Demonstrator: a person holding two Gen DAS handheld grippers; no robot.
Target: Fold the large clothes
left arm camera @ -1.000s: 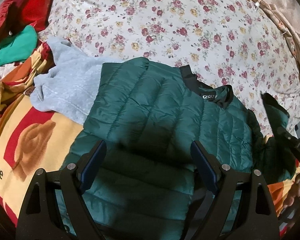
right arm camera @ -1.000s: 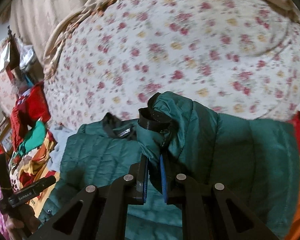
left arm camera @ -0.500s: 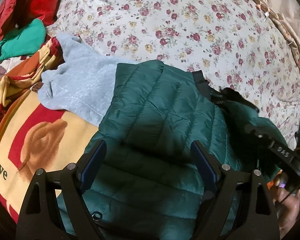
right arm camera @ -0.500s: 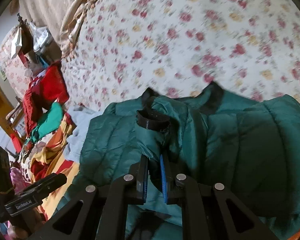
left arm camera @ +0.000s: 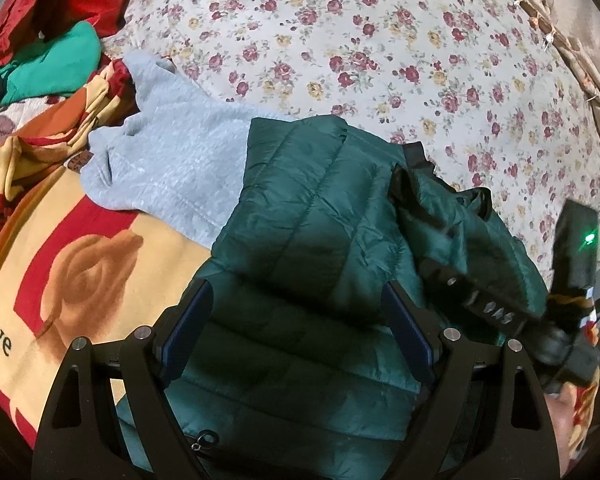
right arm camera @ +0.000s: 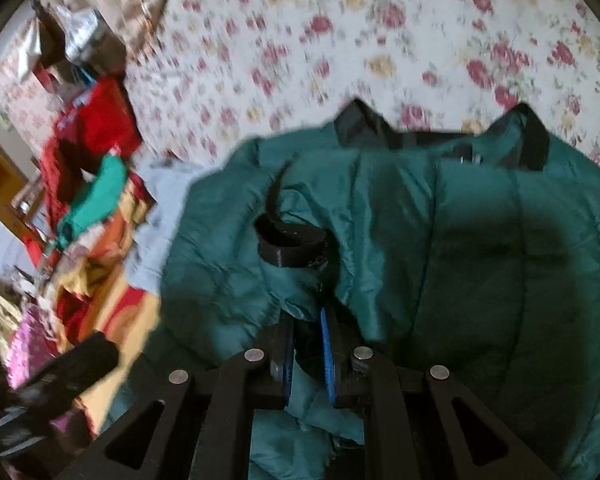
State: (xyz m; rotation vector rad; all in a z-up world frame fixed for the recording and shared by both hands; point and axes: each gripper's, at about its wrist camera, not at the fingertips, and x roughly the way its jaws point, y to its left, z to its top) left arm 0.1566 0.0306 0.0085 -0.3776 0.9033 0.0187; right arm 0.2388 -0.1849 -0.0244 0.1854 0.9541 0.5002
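The left gripper (left arm camera: 298, 320) hangs low over the hem end of the green quilted jacket (left arm camera: 312, 216), aimed along the garment toward its collar; its fingers (left arm camera: 188, 324) stand wide apart and hold nothing, with the jacket's lower panels showing between them. The right gripper (right arm camera: 306, 346) comes in from the jacket's right side, tilted down onto the cloth. Its fingers (right arm camera: 327, 344) are nearly together, clamped on a bunch of the jacket's sleeve fabric, whose black cuff (right arm camera: 290, 246) stands up just beyond the tips. In the left wrist view that same gripper (left arm camera: 480, 300) lies across the jacket's right shoulder area, the sleeve draped over it.

The jacket lies flat on the bed's floral sheet (left arm camera: 380, 52), long axis running from the hem near the left gripper to the black collar (right arm camera: 440, 136) at the far end. A grey sweater (left arm camera: 172, 160) lies touching the jacket's left edge, partly under it, and a red-and-cream blanket (left arm camera: 76, 264) spreads out on that same side.
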